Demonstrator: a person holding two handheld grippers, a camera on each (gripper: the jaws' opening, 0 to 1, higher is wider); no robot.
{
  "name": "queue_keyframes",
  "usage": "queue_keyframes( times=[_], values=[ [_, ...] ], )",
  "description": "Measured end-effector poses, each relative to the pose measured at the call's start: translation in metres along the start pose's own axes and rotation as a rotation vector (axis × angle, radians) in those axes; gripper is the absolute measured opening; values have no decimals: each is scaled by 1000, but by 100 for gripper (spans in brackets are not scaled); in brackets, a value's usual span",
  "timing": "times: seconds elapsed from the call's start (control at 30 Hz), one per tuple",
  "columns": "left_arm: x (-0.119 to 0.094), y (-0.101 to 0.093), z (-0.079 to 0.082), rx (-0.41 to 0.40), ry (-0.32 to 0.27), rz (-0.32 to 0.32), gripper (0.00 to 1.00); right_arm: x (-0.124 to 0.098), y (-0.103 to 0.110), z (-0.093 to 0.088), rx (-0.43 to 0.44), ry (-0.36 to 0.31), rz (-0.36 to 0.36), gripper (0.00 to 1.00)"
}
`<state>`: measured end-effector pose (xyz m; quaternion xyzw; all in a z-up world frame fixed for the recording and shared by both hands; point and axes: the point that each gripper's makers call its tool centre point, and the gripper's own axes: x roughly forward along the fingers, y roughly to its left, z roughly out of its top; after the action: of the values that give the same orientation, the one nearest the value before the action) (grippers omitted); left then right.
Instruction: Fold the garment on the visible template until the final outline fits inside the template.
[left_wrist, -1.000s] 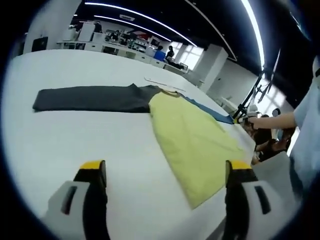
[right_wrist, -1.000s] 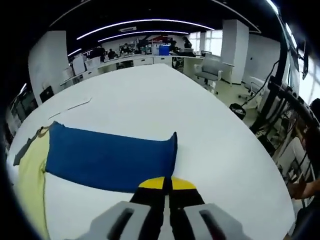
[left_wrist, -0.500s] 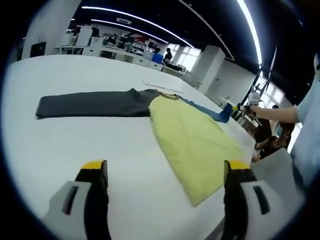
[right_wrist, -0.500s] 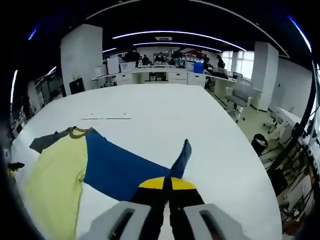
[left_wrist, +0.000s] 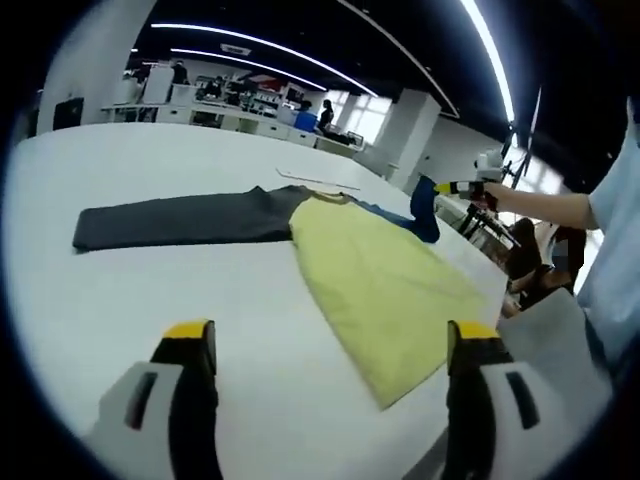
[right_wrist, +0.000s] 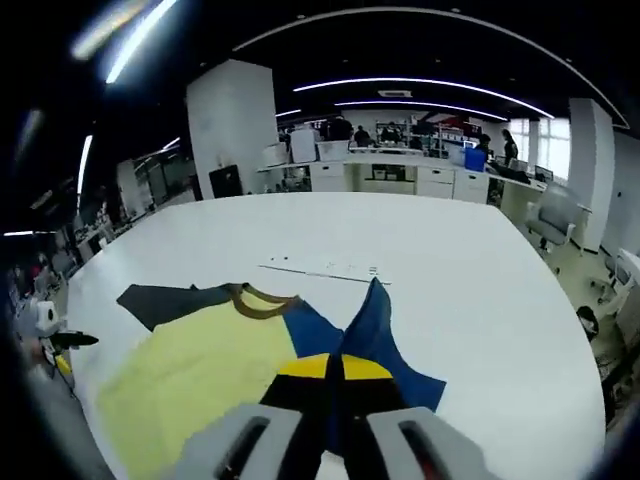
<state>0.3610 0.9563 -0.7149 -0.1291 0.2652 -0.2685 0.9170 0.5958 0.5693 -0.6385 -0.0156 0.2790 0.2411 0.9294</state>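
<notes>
Fingertips of right gripper (right_wrist: 328, 368) are pinched on the blue sleeve (right_wrist: 375, 325), cuff lifted off the table (right_wrist: 480, 270). Left gripper (left_wrist: 325, 345) hangs above the table w/ jaws wide apart, holding nothing.

Shirt (left_wrist: 375, 275) lies flat: yellow body, collar (right_wrist: 262, 300) toward table centre, hem nearest left gripper. Grey sleeve (left_wrist: 175, 215) stretched straight out; both sleeves run crosswise to the body's long axis. Thin white strip (right_wrist: 325, 268) beyond collar, prob. template edge; cannot confirm.

Step in hand, judged: fold blue sleeve across body. Keep cuff low, carry square to body axis, lay w/o dragging the yellow panel, release only when flat.
</notes>
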Motion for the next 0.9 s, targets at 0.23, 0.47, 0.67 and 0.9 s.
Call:
queue_keyframes(
  times=[0.23,0.47,0.67,0.9],
  values=[
    [-3,2,-4,-14,-5,-2,93,32,60,18,-24,-12,115,0],
    [-6,4,-6,-24,-1,-4,92,61,118,35,-15,-36,213,0],
    [-7,4,-5,-31,-4,-4,92,80,169,45,-30,-48,295,0],
    [-9,5,-7,-44,0,1,91,110,217,43,-39,-26,356,0]
  ],
)
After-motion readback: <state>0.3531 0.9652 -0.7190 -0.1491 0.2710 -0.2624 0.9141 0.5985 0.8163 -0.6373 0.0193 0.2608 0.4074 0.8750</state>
